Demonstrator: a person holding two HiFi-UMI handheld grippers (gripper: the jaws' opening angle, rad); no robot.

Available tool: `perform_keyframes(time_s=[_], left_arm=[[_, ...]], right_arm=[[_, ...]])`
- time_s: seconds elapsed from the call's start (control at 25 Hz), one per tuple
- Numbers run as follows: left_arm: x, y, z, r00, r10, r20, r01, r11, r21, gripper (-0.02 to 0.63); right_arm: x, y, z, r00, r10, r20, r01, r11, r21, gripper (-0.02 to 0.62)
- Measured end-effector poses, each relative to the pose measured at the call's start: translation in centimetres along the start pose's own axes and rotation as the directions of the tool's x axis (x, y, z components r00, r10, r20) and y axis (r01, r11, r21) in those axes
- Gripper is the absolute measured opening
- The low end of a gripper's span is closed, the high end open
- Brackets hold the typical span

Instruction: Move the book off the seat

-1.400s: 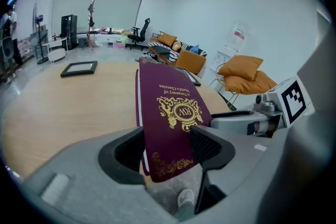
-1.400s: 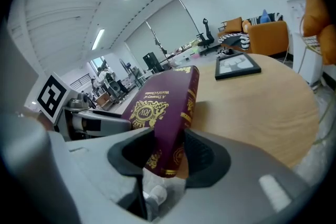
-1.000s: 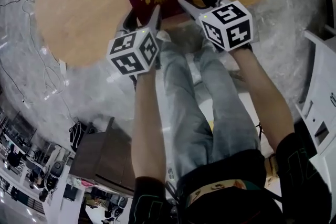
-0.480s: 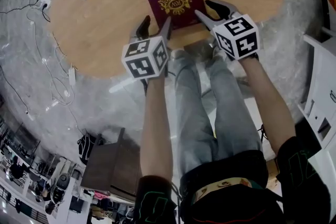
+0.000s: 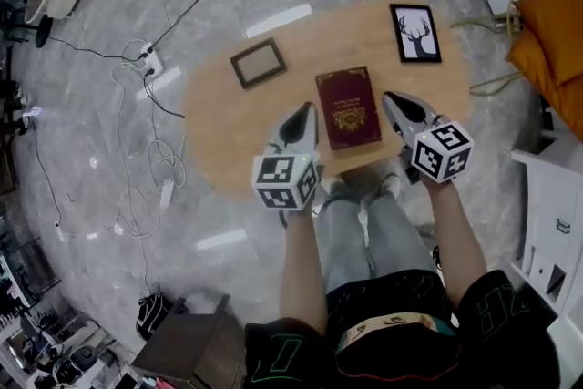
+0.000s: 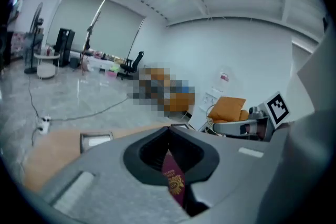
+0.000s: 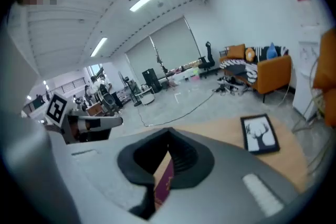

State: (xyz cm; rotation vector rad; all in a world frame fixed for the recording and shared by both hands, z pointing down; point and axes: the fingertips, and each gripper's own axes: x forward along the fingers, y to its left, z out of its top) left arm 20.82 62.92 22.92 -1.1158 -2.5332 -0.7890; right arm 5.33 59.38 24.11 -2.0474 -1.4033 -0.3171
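A dark-edged picture frame [image 5: 258, 63] lies on the oval wooden table [image 5: 219, 123], ahead and to the left of the left gripper [image 5: 309, 110]. That gripper's jaws have just been closing and meet with nothing between them. Just right of those jaws, between the two grippers, the burgundy book [image 5: 348, 107] lies flat on the table — a gold crest and lettering on its cover, too small to read. Right of the book is the right gripper [image 5: 391, 98], jaws likewise just closed, tips together, empty. Beyond its jaws lies a framed deer print [image 5: 415, 33].
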Motion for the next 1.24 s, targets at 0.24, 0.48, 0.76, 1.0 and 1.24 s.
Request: perform_keyframes(time_s=[0.24,0.48,0.76,1.0,1.24], left_arm=[[-4.1,0.4,12.2,0.979,0.090,0.183,-0.120,0.979,0.163,0.009],[-8.9,0.1,20.6,0.922,0.143,0.360,-0.200,0.972,0.126,0.009],[-13.2,1.2,27.0,0.849,0.210,0.484,-0.281,0.957,0.077,0.009],[-14.4,0.9,27.7,0.836,0.261,0.482,-0.353,0.929,0.109,0.009],[-14.2,0.3,29.9,0.818,0.232,0.526,-0.343,0.931,0.123,0.009]], right_arm=[[-2.8,3.3,12.1,0.985,-0.088,0.149,0.126,0.956,-0.266,0.003],[-5.1,6.5,18.4,0.963,-0.088,0.256,0.163,0.943,-0.289,0.003],[-5.6,10.5,25.1,0.918,-0.033,0.395,0.156,0.946,-0.283,0.003],[-6.8,11.9,29.0,0.885,-0.013,0.465,0.171,0.939,-0.299,0.003],[-7.4,12.2,32.2,0.858,-0.002,0.513,0.185,0.934,-0.306,0.003]])
